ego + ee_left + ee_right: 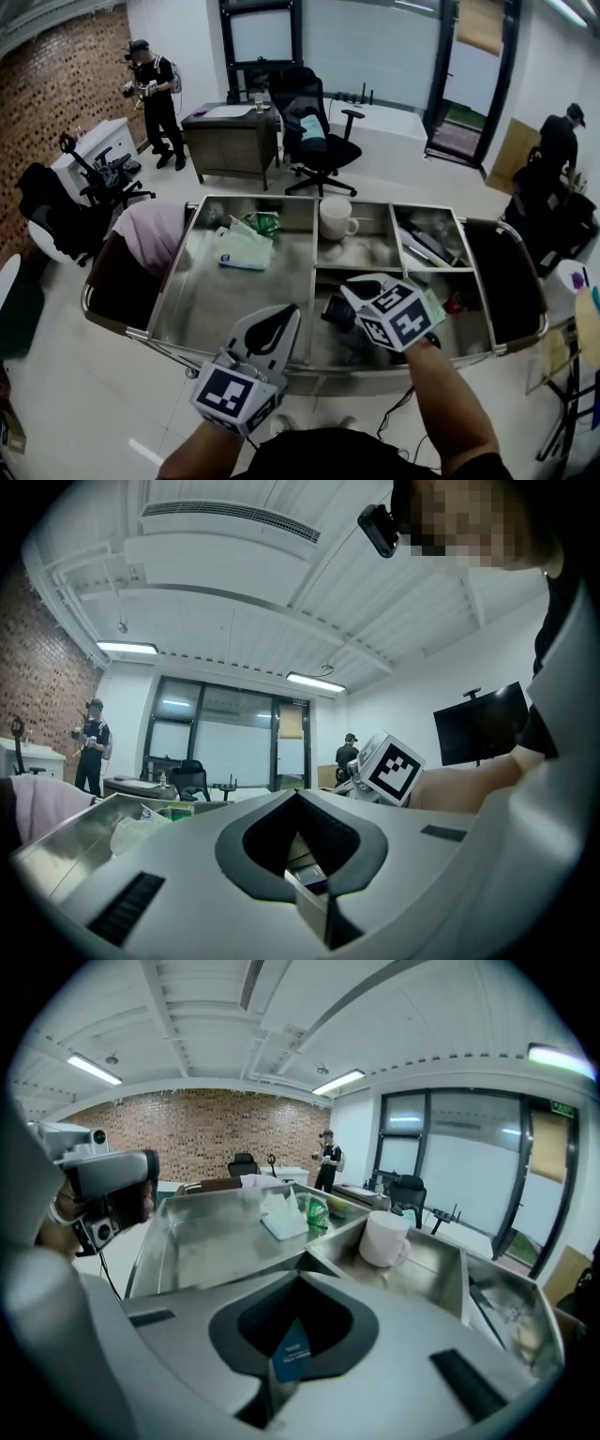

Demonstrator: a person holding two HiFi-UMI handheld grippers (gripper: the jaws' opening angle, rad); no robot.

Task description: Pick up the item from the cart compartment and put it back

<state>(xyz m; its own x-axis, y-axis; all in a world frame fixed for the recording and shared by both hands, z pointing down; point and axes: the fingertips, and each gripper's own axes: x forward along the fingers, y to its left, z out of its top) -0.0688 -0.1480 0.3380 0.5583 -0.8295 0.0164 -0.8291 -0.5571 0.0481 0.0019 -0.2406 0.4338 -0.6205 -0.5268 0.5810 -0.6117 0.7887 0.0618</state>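
Blue card (291, 1349) pinched between right gripper (300, 1276) jaws, lower centre, over steel cart (211, 1241); left gripper (298, 792) jaws together.

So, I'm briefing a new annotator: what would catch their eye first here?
The steel cart with its divided compartments fills the middle of the head view, with a white mug upright in the far middle compartment. Nearer, the right gripper has its tongs shut on a small blue item over the near middle compartment.
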